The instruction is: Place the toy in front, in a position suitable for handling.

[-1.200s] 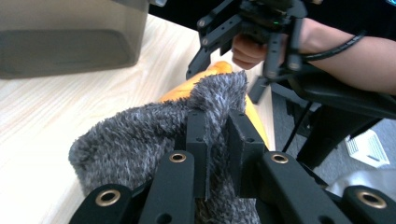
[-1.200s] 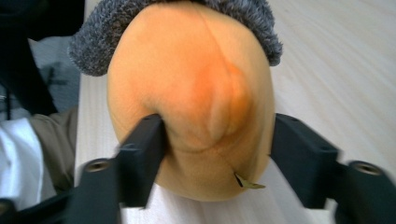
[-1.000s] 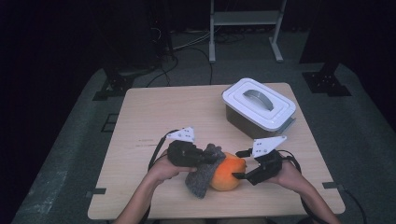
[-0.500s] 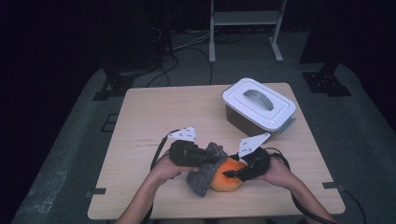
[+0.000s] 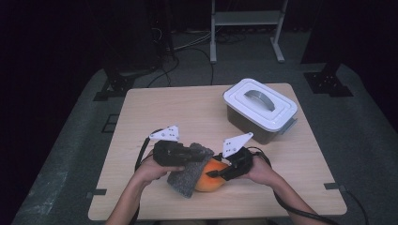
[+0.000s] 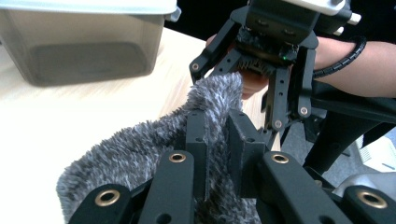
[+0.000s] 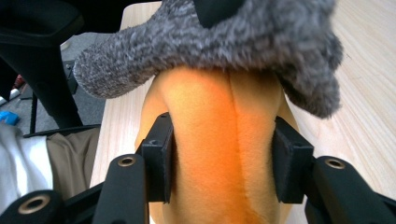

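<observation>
grey fuzzy cloth (image 5: pixel 190 169), orange plush (image 5: pixel 211 176)

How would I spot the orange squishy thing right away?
Look at the near edge of the wooden table, between the person's two hands. The orange plush sits there, pinched by the right gripper and half covered by a grey cloth. It is the one bright, round thing there.

Left gripper (image 5: pixel 187 153) jaws clamped tight; right gripper (image 5: pixel 217 172) jaws seemingly half-closed, gripping.
</observation>
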`<state>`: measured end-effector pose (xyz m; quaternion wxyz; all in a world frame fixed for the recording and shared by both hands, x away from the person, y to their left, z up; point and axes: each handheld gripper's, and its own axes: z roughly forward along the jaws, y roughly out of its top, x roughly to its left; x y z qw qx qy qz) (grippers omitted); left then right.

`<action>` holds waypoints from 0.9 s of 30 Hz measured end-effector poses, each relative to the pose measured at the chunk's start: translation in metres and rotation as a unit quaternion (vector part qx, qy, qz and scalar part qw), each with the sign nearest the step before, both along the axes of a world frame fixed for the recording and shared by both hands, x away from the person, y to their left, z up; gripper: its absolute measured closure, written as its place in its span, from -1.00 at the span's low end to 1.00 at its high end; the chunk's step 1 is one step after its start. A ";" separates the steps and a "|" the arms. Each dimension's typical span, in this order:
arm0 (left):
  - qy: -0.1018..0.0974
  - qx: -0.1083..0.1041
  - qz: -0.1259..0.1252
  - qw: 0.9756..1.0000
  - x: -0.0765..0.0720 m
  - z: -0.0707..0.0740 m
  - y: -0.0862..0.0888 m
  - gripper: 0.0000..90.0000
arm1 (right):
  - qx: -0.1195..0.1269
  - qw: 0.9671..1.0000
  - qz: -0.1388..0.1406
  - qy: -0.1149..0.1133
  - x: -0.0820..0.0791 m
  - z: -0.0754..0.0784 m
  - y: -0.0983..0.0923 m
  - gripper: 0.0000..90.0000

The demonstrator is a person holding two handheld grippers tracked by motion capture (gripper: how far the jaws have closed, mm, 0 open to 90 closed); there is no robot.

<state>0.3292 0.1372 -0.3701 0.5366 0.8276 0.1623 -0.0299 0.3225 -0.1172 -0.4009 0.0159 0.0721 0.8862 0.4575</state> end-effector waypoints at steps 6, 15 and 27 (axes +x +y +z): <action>0.010 -0.006 0.000 1.000 0.002 -0.007 -0.001 0.77 | -0.009 1.000 -0.004 0.004 0.002 -0.004 -0.023 0.04; 0.026 -0.004 -0.001 1.000 0.006 -0.021 -0.019 0.76 | -0.001 0.999 -0.031 0.025 0.002 -0.018 -0.057 -0.17; 0.017 0.010 -0.010 1.000 0.002 -0.017 -0.040 0.76 | -0.026 0.996 -0.085 0.022 -0.019 0.010 -0.052 -0.43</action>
